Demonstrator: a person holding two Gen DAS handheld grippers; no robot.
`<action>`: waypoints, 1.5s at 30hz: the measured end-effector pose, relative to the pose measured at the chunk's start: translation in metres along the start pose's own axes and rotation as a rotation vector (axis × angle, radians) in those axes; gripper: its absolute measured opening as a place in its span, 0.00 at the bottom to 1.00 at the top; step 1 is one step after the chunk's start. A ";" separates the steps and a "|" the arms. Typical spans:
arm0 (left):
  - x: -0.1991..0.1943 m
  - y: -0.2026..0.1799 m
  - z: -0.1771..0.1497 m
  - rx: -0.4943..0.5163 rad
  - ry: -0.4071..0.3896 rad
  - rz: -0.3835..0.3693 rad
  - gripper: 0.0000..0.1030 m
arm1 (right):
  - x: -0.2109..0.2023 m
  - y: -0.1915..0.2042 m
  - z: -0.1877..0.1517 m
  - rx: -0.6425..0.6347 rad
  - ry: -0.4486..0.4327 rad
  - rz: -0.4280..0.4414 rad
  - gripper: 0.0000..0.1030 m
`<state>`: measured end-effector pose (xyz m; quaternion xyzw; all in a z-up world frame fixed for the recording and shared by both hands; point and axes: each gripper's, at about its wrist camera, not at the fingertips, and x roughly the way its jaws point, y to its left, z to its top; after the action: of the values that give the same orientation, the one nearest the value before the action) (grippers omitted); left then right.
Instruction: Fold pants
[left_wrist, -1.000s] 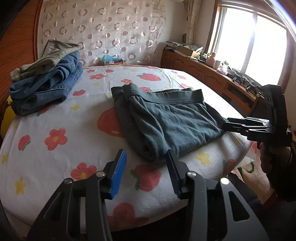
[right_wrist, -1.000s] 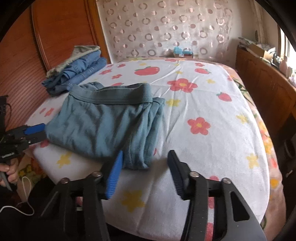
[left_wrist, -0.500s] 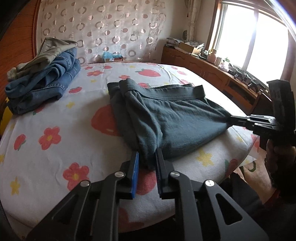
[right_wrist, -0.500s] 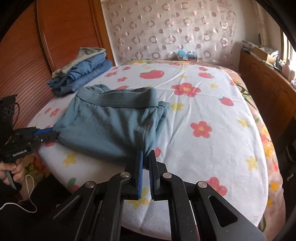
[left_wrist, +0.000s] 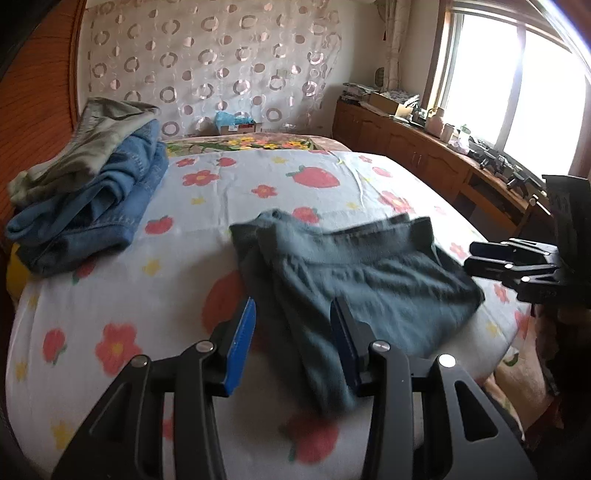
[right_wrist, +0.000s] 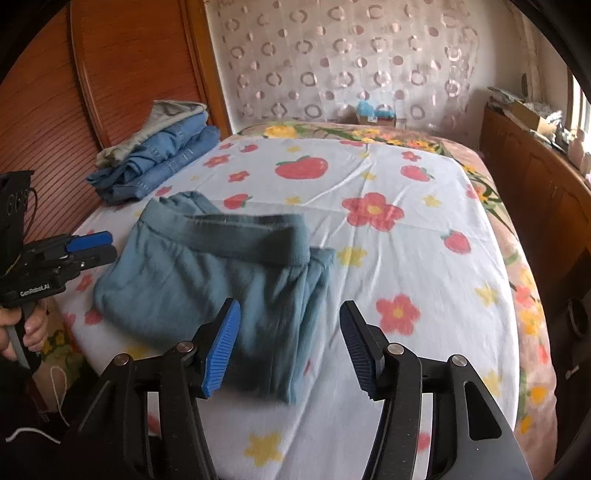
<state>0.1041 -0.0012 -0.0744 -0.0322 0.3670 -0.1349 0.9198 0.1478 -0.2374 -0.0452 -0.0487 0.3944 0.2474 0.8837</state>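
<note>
Now we hold both grippers tilted down over the near edge of the bed (right_wrist: 424, 258), 1 at each front corner of the pants (right_wrist: 207, 273). Our left gripper (left_wrist: 291, 343) has its jaws opening, and the folded edge of the pants lies between the pads without being pinched. Our right gripper (right_wrist: 288, 343) is opening too, wide, with the other front corner lying loose under its gap. Half a second ago both sets of pads were clamped on those corners; since then they have let go and drawn up and back. The pants rest folded on the flowered sheet, near the stack of jeans (left_wrist: 92, 206).
</note>
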 end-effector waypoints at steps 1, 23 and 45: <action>0.003 0.000 0.003 0.002 0.002 -0.005 0.40 | 0.004 -0.001 0.004 -0.002 0.007 -0.002 0.56; 0.051 0.023 0.020 -0.030 0.104 -0.014 0.42 | 0.058 -0.014 0.026 0.002 0.088 -0.013 0.60; 0.057 0.026 0.029 -0.091 0.102 -0.101 0.34 | 0.059 -0.014 0.023 0.001 0.061 0.025 0.31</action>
<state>0.1693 0.0074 -0.0957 -0.0857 0.4173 -0.1656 0.8895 0.2029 -0.2197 -0.0734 -0.0510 0.4219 0.2567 0.8680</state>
